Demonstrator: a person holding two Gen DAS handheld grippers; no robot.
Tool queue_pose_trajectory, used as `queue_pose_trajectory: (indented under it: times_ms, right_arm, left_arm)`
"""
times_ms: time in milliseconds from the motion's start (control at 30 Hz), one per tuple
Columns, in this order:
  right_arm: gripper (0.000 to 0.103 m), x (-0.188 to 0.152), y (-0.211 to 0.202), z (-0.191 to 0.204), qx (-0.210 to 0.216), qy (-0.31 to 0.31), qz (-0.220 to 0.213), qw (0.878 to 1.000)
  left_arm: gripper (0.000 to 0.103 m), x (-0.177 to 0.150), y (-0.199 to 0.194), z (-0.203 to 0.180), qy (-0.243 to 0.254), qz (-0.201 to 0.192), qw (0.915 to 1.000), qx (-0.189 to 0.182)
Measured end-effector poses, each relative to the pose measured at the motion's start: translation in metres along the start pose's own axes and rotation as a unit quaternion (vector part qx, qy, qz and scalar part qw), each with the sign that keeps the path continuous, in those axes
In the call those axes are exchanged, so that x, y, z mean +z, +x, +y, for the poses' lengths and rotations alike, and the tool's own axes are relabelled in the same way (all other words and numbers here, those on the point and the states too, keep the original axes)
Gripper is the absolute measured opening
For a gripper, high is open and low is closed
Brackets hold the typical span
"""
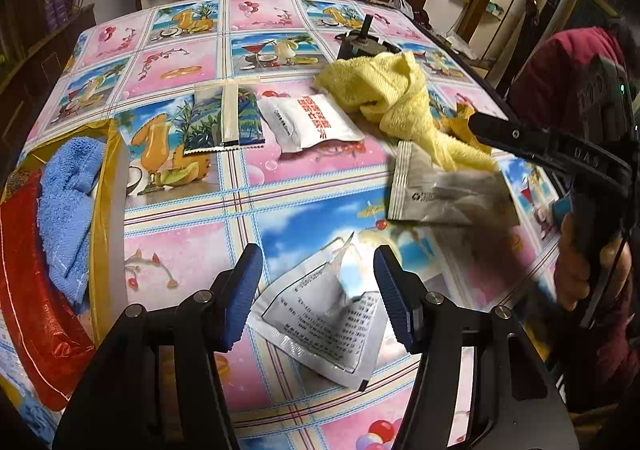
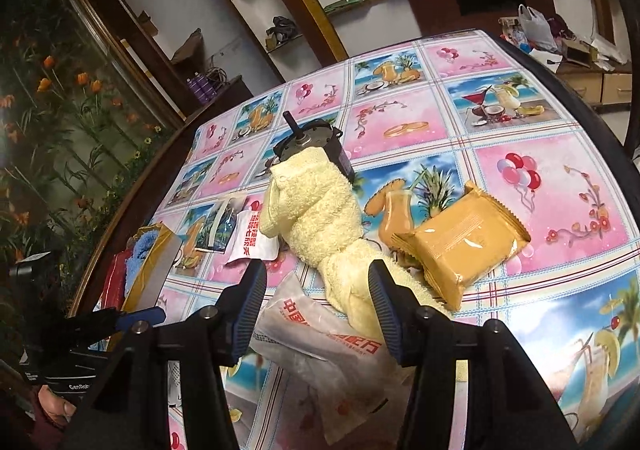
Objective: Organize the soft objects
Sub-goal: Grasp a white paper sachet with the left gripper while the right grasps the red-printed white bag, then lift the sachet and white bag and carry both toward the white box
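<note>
My left gripper (image 1: 318, 290) is open, its jaws on either side of a crumpled white packet with black print (image 1: 324, 326) on the table. My right gripper (image 2: 316, 306) is open and empty above a blurred translucent packet with red lettering (image 2: 320, 354), which shows grey in the left wrist view (image 1: 440, 189). The lower end of a yellow towel (image 2: 316, 209) lies between its fingers; the towel also shows in the left wrist view (image 1: 392, 89). A blue towel (image 1: 68, 205) lies in a red and gold box (image 1: 36, 310) at the left.
On the patterned tablecloth (image 1: 192, 217) lie a white packet with red text (image 1: 312, 121), a palm-print sachet (image 1: 224, 117) and an orange packet (image 2: 460, 246). A black motor-like block (image 2: 312, 145) stands behind the yellow towel. Shelves stand beyond the table.
</note>
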State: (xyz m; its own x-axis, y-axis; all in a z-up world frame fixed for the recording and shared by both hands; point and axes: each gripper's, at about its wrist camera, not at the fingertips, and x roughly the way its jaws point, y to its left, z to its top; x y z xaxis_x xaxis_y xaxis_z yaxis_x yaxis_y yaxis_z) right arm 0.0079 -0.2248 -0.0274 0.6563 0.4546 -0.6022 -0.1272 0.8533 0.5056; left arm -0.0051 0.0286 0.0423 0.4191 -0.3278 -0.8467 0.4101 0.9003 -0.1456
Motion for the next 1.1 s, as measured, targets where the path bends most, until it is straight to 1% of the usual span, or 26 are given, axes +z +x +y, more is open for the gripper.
queue_pose_trajectory:
  times_ms: [33,133,200,233,267,333,367,400,467,500,533,567,633,700,767,800,867,900,967,1067,1100]
  right_arm:
    - [0.053,-0.001,0.002,0.000,0.008,0.002,0.007,1.000]
    - [0.053,-0.003,0.008,0.001,0.039,0.001,0.031,0.999]
    - [0.053,-0.006,0.013,0.007,0.050,-0.010,0.050,0.997]
    - [0.053,-0.008,0.017,0.010,0.050,-0.019,0.060,0.997]
    - [0.053,-0.012,0.021,0.016,0.048,-0.034,0.073,0.996]
    - [0.053,-0.018,0.029,0.025,0.038,-0.061,0.091,0.993]
    - [0.053,-0.022,0.033,0.032,0.025,-0.078,0.098,0.992]
    - [0.053,-0.026,0.036,0.036,0.012,-0.094,0.102,0.990]
    - [0.053,-0.033,0.041,0.045,-0.011,-0.127,0.109,0.986]
    - [0.053,-0.038,0.043,0.050,-0.019,-0.144,0.114,0.983]
    - [0.053,-0.041,0.045,0.053,-0.026,-0.156,0.118,0.980]
    - [0.053,-0.044,0.046,0.057,-0.036,-0.171,0.115,0.978]
    - [0.053,-0.047,0.048,0.062,-0.053,-0.195,0.112,0.973]
    - [0.053,-0.050,0.048,0.065,-0.061,-0.210,0.108,0.970]
    - [0.050,-0.052,0.048,0.066,-0.068,-0.216,0.103,0.969]
    - [0.047,-0.052,0.047,0.065,-0.069,-0.215,0.100,0.969]
    - [0.035,-0.050,0.044,0.065,-0.060,-0.211,0.094,0.971]
    - [0.033,-0.049,0.041,0.065,-0.056,-0.208,0.088,0.973]
    - [0.031,-0.049,0.042,0.066,-0.061,-0.204,0.083,0.974]
    - [0.031,-0.049,0.043,0.068,-0.060,-0.199,0.082,0.975]
    - [0.031,-0.049,0.043,0.068,-0.060,-0.197,0.081,0.975]
  left_arm:
    - [0.058,-0.004,0.004,-0.001,0.001,0.006,1.0000,0.008]
    - [0.059,-0.016,0.014,-0.012,0.000,0.016,0.9999,0.006]
    - [0.067,-0.023,0.017,-0.024,0.008,0.006,0.9998,0.018]
    - [0.068,-0.024,0.019,-0.031,0.018,0.006,0.9996,0.022]
    - [0.071,-0.025,0.021,-0.037,0.026,0.005,0.9993,0.027]
    - [0.077,-0.029,0.025,-0.051,0.055,0.004,0.9968,0.059]
    - [0.079,-0.031,0.027,-0.057,0.068,0.001,0.9953,0.069]
    - [0.080,-0.033,0.027,-0.062,0.076,-0.004,0.9949,0.066]
    - [0.080,-0.038,0.028,-0.064,0.075,0.000,0.9965,0.038]
    - [0.080,-0.040,0.027,-0.065,0.077,-0.006,0.9961,0.041]
    - [0.077,-0.040,0.027,-0.065,0.076,-0.008,0.9963,0.040]
    - [0.071,-0.041,0.026,-0.064,0.072,-0.013,0.9966,0.038]
    - [0.032,-0.042,0.021,-0.062,0.066,-0.021,0.9969,0.036]
    - [0.013,-0.043,0.018,-0.059,0.057,-0.018,0.9977,0.034]
    - [0.013,-0.047,0.016,-0.058,0.054,-0.020,0.9979,0.029]
    - [0.010,-0.050,0.014,-0.057,0.052,-0.022,0.9980,0.030]
    - [0.009,-0.055,0.010,-0.053,0.039,-0.022,0.9988,0.017]
    - [0.009,-0.057,0.007,-0.050,0.029,-0.024,0.9993,0.007]
    - [0.009,-0.061,-0.002,-0.043,0.007,-0.031,0.9994,-0.016]
    - [0.009,-0.062,-0.011,-0.028,-0.027,-0.025,0.9970,-0.068]
    - [0.009,-0.063,-0.014,-0.024,-0.039,-0.023,0.9960,-0.077]
